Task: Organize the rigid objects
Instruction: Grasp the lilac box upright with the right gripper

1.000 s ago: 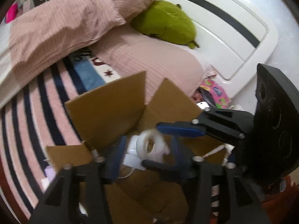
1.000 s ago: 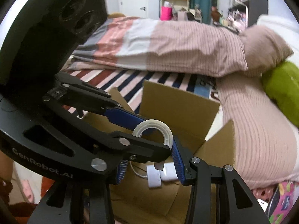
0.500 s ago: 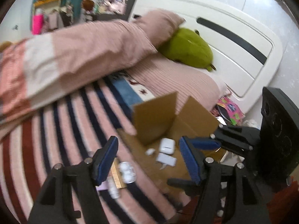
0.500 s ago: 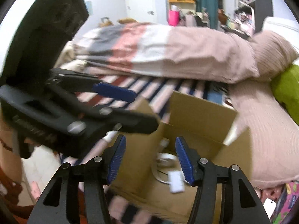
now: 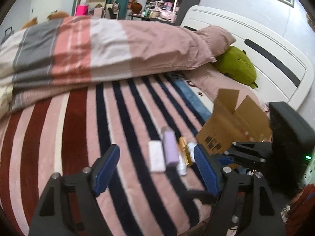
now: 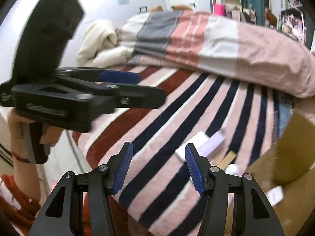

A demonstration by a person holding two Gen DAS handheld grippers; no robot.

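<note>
Covering most of both views, the striped blanket point(image 5: 82, 137) spreads over the bed, with pink, dark-red and navy bands. A folded duvet point(image 5: 98, 47) lies along its 12 o'clock edge, and a green plush toy point(image 5: 236, 66) rests at 2 o'clock against the white headboard point(image 5: 275, 55).

An open cardboard box point(image 5: 234, 123) sits on the blanket at 3 o'clock in the left wrist view, flaps raised; in the right wrist view the box point(image 6: 291, 157) occupies the 4 o'clock zone, and a white flat item point(image 6: 275, 195) lies inside it.

A row of small rigid objects lies on the blanket just beside the box, at its 9 o'clock side. From 9 to 3 o'clock: a white case point(image 5: 156, 159), a lavender box point(image 5: 170, 147), a gold-coloured packet point(image 5: 185, 151) and a white round item point(image 5: 191, 147), partly hidden. The items touch or nearly touch; blur prevents finer detail.

Left gripper point(image 5: 157, 169): released, jaws wide apart, nothing between them, positioned above the blanket short of the object row. Right gripper point(image 6: 158, 169): released, jaws apart, empty, with the white case point(image 6: 192, 144) and lavender box point(image 6: 211, 143) visible beyond its 3 o'clock finger.
</note>
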